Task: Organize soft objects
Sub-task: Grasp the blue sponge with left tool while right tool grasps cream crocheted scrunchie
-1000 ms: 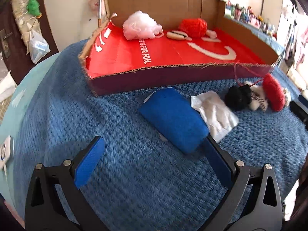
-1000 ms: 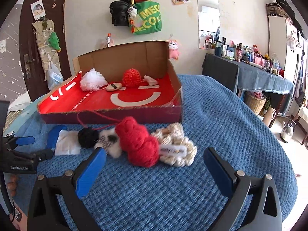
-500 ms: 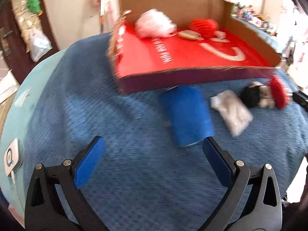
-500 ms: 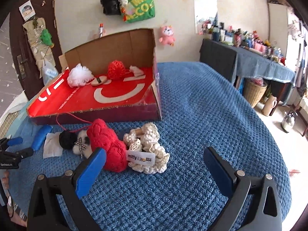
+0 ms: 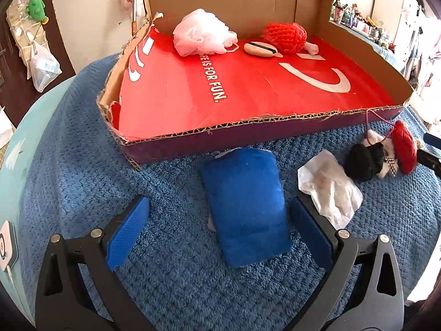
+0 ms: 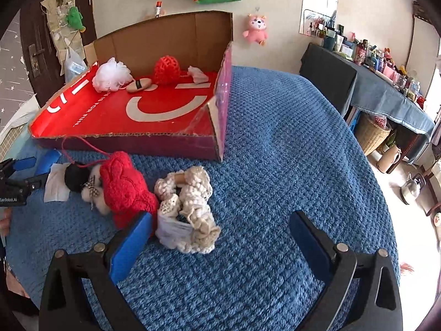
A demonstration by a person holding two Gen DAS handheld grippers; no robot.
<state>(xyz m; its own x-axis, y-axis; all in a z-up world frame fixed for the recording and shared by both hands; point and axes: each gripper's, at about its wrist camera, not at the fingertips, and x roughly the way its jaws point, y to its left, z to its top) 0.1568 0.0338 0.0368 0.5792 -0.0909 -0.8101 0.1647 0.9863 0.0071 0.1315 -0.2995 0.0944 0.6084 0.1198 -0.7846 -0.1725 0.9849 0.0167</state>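
A red cardboard box point(image 5: 248, 93) lies open on a blue knitted cover and holds a white mesh pouf point(image 5: 204, 37), a beige puff point(image 5: 260, 48) and a red mesh ball point(image 5: 286, 37). A blue plush pad point(image 5: 245, 207) lies in front of it, between the open fingers of my left gripper point(image 5: 219, 231). Beside it lie a white packet point(image 5: 330, 190) and a black, white and red knitted toy point(image 5: 380, 157). My right gripper point(image 6: 217, 237) is open around a cream crochet bundle point(image 6: 190, 207), next to the red knitted toy point(image 6: 124, 184).
The box point(image 6: 132, 110) stands at the back left of the cover in the right wrist view. A dark table with several bottles point(image 6: 372, 77) and a basket point(image 6: 372, 132) stand to the right. A door point(image 6: 33, 55) is on the left.
My left gripper has swung and moved in so the blue pad lies between its fingers. My right gripper has moved forward over the cream crochet bundle.
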